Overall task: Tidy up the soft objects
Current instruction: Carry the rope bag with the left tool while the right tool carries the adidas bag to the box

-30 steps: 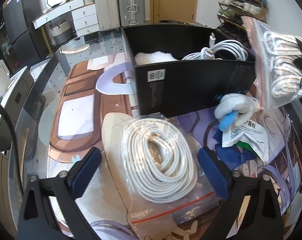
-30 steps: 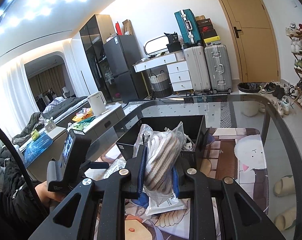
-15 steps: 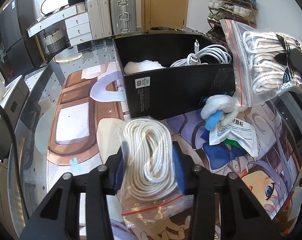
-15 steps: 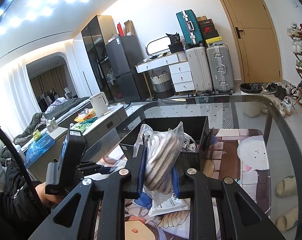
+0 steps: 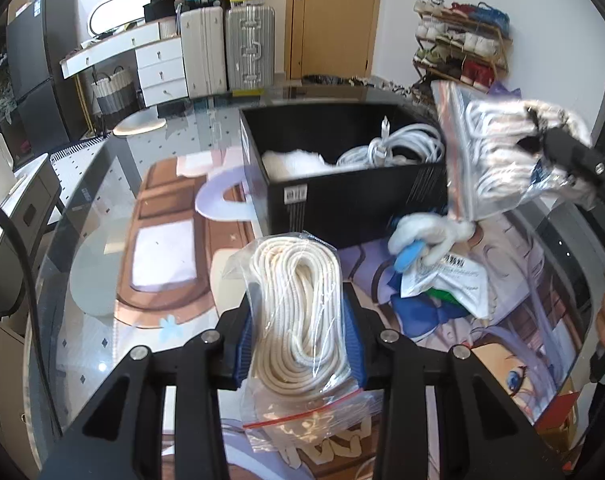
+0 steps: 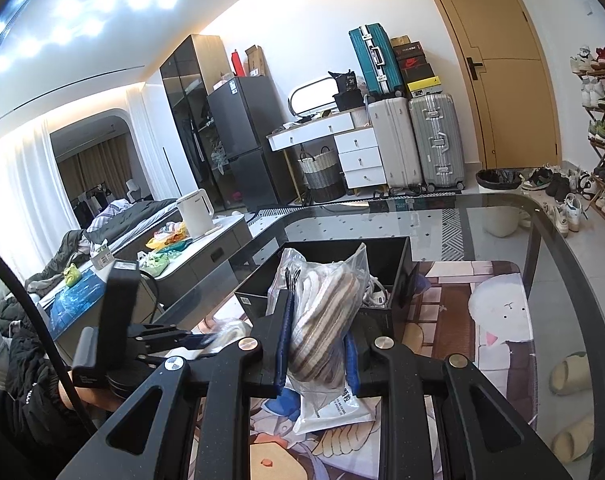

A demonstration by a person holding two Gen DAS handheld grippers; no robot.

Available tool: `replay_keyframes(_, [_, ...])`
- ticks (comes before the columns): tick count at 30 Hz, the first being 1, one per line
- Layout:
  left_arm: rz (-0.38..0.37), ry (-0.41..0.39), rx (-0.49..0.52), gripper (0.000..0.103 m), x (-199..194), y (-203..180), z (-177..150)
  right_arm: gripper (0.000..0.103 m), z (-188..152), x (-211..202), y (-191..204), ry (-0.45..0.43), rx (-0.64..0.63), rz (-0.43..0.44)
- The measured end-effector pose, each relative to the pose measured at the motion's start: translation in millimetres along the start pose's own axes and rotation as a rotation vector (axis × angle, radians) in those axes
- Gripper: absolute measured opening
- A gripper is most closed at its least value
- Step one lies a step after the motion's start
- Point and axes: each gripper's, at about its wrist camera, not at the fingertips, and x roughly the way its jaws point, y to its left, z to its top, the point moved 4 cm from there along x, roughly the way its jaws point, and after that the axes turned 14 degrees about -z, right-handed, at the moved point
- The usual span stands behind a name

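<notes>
In the left wrist view the open black rectangular box (image 5: 342,196) stands across the centre of the frame, its near wall facing the camera; inside, a coiled white cable (image 5: 398,148) fills the right part and a white soft bundle (image 5: 290,160) the left, with dark free room above both; at lower right a white and blue plush toy (image 5: 418,236) and a white printed packet (image 5: 446,284) lie just before the box wall; a clear zip bag of striped cloth (image 5: 498,148) hangs at upper right, over the box's right end; the glass table (image 5: 102,200) at left lies bare down to the printed desk mat (image 5: 170,216).
</notes>
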Motion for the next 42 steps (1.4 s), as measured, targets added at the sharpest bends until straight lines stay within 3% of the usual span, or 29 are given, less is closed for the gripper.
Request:
replay_keyframes(19, [-0.008,-0.147,0.040,0.037,-33.8,-1.7,53.9,0.022,17.9,3.5,-10.0,-0.011,0.036,-0.082])
replay_keyframes(32, [-0.022,-0.156,0.043,0.037,-14.7,-0.6,85.0,0.022,45.2,33.3,-11.0,0.009,0.001,-0.120])
replay_keyframes(42, [-0.021,-0.136,0.033,0.037,12.0,8.7,97.2,0.022,59.2,74.4,2.6,0.077,-0.055,-0.130])
